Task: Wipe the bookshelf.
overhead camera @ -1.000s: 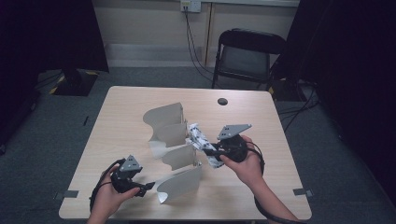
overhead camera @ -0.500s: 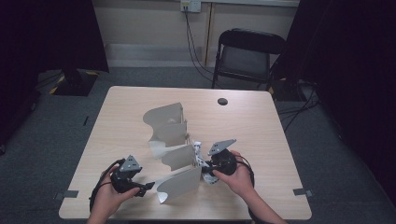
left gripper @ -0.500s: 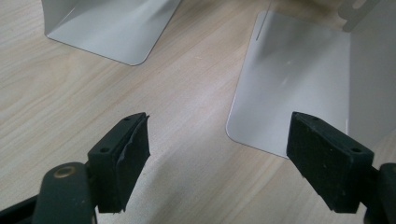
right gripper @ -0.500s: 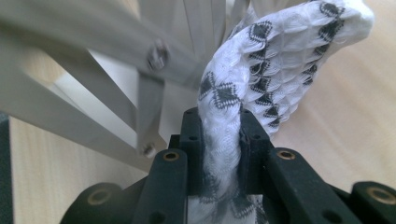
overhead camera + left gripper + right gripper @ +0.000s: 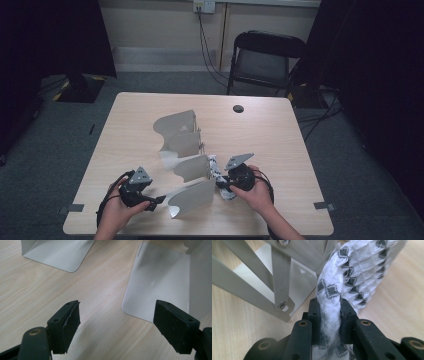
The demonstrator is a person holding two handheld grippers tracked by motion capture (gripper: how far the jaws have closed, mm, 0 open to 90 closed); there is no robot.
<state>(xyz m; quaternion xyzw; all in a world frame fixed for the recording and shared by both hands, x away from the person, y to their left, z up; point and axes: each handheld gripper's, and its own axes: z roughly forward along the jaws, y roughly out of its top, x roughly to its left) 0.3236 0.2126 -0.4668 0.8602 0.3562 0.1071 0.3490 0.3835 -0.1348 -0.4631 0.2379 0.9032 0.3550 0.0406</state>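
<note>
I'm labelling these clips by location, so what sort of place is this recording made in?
Probably a lab or studio set up for recording, not a home: a bare wooden table on grey carpet, black curtains at both sides, a lone folding chair, and cables running from a wall socket.

Looks like a lab or test room rather than a home — black curtains (image 5: 55, 35) hung at both sides, grey carpet (image 5: 45, 150) with tape marks (image 5: 322, 205). Bare wooden table (image 5: 270, 145) set in the middle, one folding chair (image 5: 262, 57) pushed back behind it, cables (image 5: 207, 50) trailing down from a wall socket (image 5: 204, 6) — nothing domestic about it.
</note>
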